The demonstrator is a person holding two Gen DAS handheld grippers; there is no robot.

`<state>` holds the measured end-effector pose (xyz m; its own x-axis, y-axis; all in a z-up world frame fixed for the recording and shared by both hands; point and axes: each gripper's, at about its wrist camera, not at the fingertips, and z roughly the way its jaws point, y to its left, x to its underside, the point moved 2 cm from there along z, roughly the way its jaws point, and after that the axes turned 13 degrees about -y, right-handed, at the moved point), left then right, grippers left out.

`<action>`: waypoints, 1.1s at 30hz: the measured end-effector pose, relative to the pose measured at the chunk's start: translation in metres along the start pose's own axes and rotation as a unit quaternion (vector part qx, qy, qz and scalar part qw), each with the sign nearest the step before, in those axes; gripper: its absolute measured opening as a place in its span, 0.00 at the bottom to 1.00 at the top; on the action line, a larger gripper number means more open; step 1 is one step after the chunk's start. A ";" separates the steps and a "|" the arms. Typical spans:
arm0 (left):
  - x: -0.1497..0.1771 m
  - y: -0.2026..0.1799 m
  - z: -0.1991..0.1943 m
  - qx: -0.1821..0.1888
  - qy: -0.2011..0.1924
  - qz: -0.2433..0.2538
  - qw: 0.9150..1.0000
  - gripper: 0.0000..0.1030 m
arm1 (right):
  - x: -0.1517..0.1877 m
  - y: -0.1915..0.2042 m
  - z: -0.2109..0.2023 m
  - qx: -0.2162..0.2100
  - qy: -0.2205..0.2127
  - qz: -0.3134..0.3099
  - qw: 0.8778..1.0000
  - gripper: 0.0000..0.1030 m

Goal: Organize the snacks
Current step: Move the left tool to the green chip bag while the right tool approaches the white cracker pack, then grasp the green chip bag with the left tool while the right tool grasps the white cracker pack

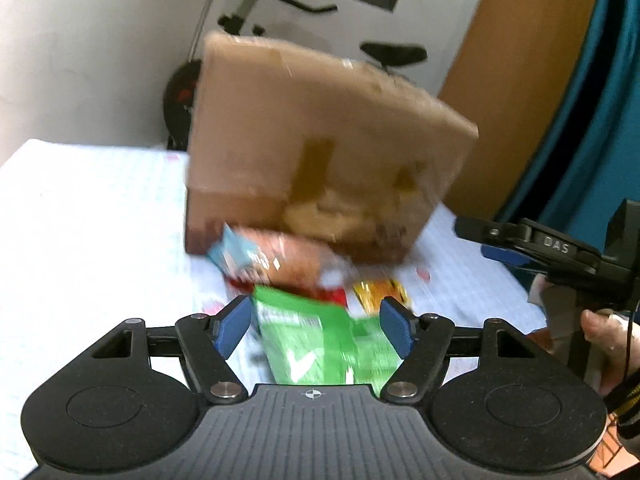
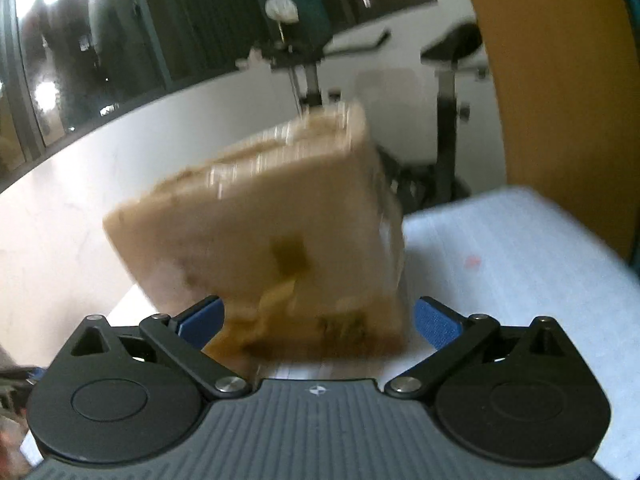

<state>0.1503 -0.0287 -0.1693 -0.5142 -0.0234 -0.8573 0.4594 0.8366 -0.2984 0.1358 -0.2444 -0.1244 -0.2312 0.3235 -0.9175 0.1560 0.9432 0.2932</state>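
A brown cardboard box [image 1: 320, 128] stands tipped on the white checked tablecloth [image 1: 88, 216], blurred in both views. Several snack packets lie at its foot: a blue and orange one [image 1: 268, 256], a yellow one [image 1: 380, 292] and a green one [image 1: 320, 340]. My left gripper [image 1: 314, 326] is open, and the green packet lies between its blue pads [image 1: 230, 326]. My right gripper [image 2: 318, 322] is open wide, just in front of the box's [image 2: 272, 232] lower edge. A finger [image 1: 496, 254] of the right gripper shows at the right of the left wrist view, with a hand [image 1: 600, 332] holding it.
An exercise bike [image 1: 248, 12] stands behind the table by the white wall. A wooden panel [image 1: 520, 60] and a teal curtain [image 1: 600, 120] rise at the right. The table's far edge [image 2: 500, 196] lies close behind the box. Dark windows [image 2: 120, 40] fill the upper left.
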 end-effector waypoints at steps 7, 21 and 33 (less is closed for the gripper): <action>0.020 -0.015 0.014 0.022 0.038 0.014 0.999 0.86 | 0.043 0.000 -0.001 0.005 0.043 0.004 0.999 1.00; 0.044 -0.021 0.048 -0.022 0.093 0.056 0.994 0.94 | 0.066 -0.010 -0.003 0.017 0.059 -0.008 0.998 1.00; 0.052 -0.002 0.049 -0.020 0.090 0.002 0.996 0.83 | 0.074 -0.013 -0.002 0.017 0.062 -0.050 0.997 0.98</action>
<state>0.1584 -0.0581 -0.2339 -0.6350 0.0759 -0.7687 0.4353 0.8572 -0.2750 0.1143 -0.2324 -0.1955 -0.3640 0.2372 -0.9007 0.1588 0.9687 0.1909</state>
